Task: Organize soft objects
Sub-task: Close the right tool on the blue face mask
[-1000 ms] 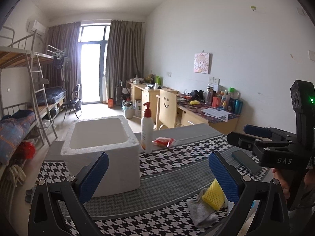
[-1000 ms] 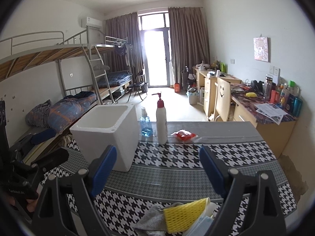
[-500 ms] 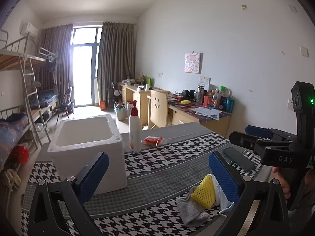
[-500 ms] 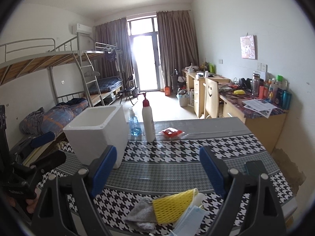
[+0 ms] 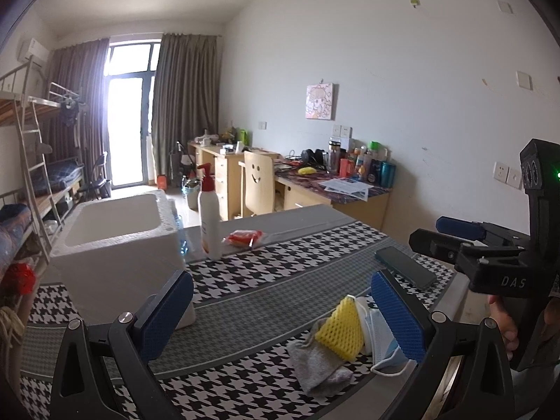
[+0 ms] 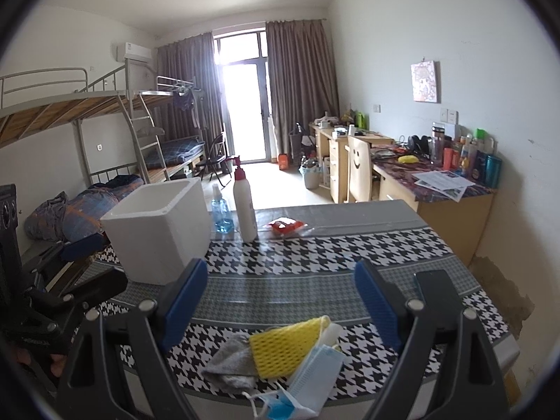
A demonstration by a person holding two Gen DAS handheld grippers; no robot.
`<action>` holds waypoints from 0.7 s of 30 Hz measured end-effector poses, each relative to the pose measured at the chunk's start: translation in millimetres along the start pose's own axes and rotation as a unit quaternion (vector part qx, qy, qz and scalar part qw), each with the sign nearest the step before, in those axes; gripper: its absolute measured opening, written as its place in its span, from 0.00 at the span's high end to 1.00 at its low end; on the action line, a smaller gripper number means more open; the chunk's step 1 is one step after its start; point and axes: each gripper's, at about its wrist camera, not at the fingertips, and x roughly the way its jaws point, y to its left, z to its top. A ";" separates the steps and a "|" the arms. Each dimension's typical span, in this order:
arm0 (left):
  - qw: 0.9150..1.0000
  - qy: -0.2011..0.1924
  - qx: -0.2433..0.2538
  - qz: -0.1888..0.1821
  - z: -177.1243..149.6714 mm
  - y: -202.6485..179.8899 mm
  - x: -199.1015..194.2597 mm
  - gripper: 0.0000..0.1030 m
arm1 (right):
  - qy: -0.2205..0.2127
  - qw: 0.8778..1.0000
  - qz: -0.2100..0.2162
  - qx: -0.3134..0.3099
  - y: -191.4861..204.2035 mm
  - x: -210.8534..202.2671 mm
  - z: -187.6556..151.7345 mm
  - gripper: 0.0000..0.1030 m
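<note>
Dorm room, houndstooth-covered table (image 6: 350,245). Far left: white foam box (image 6: 157,231), open-topped, presumably the bin. Near edge: grey cloth (image 6: 227,364), yellow sponge (image 6: 283,350), face mask (image 6: 311,378), heaped ungathered. Left gripper (image 5: 280,315), right gripper (image 6: 280,297): jaws apart, empty.

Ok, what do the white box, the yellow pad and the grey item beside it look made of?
White box: looks like foam, matte, thick walls with rounded edges. Yellow pad: probably a sponge in mesh netting, going by its diamond-textured surface. Grey item: soft knit fabric, crumpled and limp, maybe a sock or cloth.
</note>
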 end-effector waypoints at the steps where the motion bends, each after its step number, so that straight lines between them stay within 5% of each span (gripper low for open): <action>1: 1.000 0.001 0.003 -0.001 -1.1 -1.2 1.5 0.01 | 0.000 1.000 -0.004 -0.003 0.0 -0.8 -2.8 0.14; 21: 0.999 0.034 0.002 -0.016 -27.6 -11.4 24.5 0.01 | 0.010 1.000 -0.010 0.002 -14.5 -5.9 -39.7 0.14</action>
